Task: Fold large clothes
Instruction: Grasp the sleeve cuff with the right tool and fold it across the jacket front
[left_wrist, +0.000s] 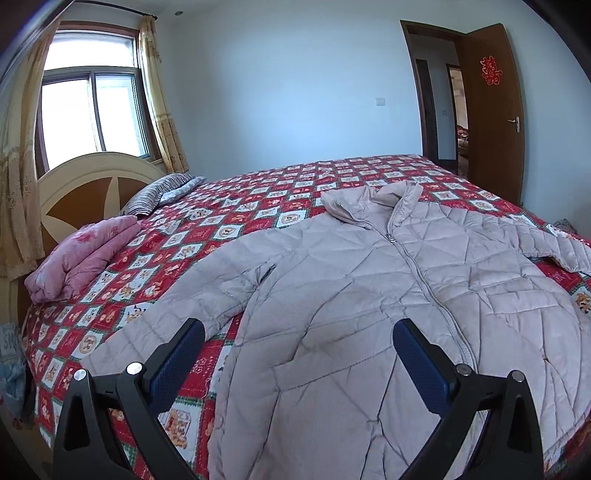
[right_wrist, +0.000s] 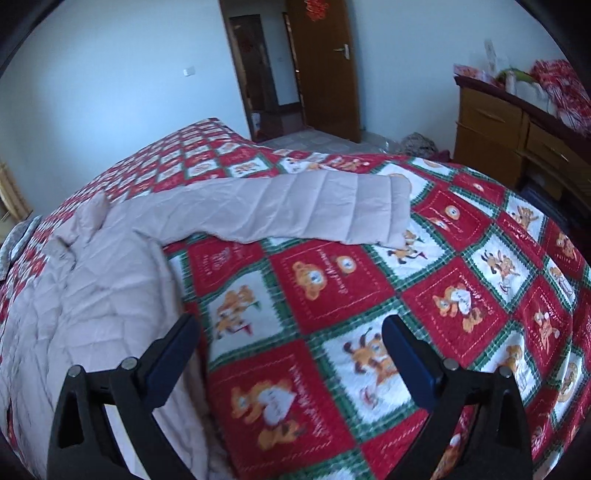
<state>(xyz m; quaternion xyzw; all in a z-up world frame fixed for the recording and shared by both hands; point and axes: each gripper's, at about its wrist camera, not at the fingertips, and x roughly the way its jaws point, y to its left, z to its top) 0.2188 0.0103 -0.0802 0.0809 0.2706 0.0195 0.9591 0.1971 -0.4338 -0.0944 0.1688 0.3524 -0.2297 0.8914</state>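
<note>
The puffy pale pink zip-up coat (left_wrist: 369, 295) is lying flat on the red checked teddy-bear blanket (right_wrist: 424, 295) while the left gripper (left_wrist: 299, 332) and the right gripper (right_wrist: 291, 328) are hanging above with fingers wide apart

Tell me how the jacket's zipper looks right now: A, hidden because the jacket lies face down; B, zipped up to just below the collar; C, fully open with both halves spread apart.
B: in the left wrist view the jacket lies front side up on the bed, and its zipper runs closed up the middle to just below the collar.
</note>
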